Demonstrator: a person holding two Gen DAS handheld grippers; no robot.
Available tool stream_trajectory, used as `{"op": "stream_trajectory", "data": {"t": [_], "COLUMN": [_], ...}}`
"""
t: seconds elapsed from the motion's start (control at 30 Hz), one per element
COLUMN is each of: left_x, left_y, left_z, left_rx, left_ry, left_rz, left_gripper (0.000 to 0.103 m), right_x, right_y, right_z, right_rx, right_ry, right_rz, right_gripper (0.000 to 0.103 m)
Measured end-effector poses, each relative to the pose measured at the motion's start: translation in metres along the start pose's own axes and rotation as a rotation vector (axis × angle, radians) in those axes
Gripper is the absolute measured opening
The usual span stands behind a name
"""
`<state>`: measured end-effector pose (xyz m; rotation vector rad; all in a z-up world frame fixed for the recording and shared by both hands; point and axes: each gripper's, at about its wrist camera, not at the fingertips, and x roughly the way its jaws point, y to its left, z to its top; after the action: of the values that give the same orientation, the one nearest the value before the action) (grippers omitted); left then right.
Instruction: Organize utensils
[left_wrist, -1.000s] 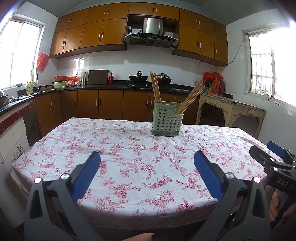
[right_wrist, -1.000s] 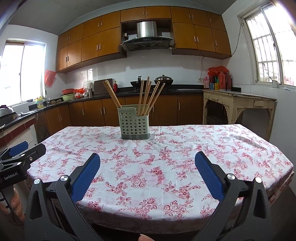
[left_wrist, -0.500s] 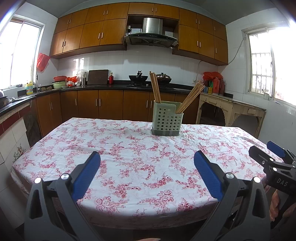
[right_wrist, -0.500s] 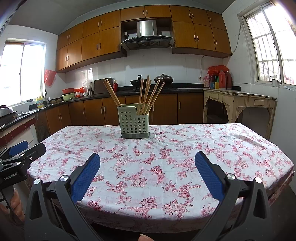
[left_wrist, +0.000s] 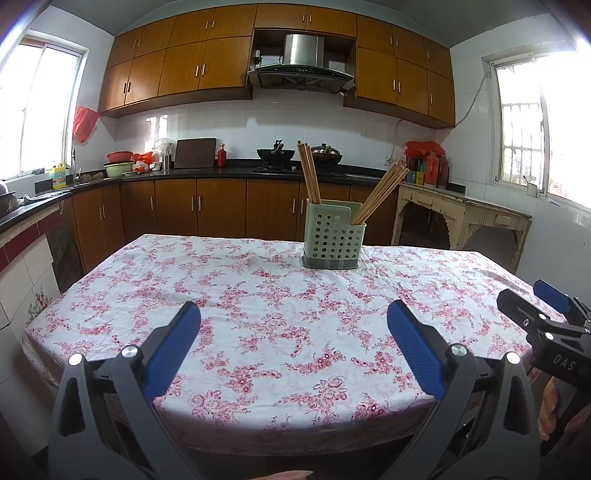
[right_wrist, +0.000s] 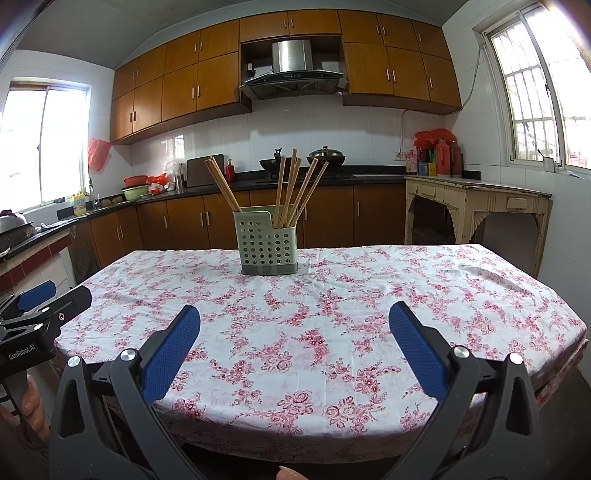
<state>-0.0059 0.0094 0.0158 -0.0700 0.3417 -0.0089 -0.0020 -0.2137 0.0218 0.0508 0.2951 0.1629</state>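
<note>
Left gripper (left_wrist: 293, 321) held above the near edge of the table (left_wrist: 110, 295), wide open, nothing between the blue pads (left_wrist: 173, 350). Farther back, in the middle of the flowered tablecloth (left_wrist: 258, 332), a pale green holder (left_wrist: 332, 238) with round holes, standing upright. Two groups of wooden chopsticks (left_wrist: 309, 173) inside, one in the left compartment, leaning slightly left, the other in the right compartment, leaning right. Right gripper (right_wrist: 295, 323) also above the near table edge, beside the left one, jaws spread wide and empty. A hand (left_wrist: 554, 410) partly visible under its handle.
</note>
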Motion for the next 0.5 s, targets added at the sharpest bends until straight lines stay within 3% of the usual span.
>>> {"op": "stream_trajectory", "data": {"t": [0.5], "left_x": [0.001], "left_y": [0.0026], "left_z": [-0.0016], "left_rx": [0.002], "left_ry": [0.005], "left_rz": [-0.001], "left_gripper": [0.099], "right_x": [0.0005], "right_y": [-0.0011], "right_z": [-0.0011], "right_rx": [0.002], "right_ry": [0.002], "right_rz": [-0.001], "right_gripper": [0.101]}}
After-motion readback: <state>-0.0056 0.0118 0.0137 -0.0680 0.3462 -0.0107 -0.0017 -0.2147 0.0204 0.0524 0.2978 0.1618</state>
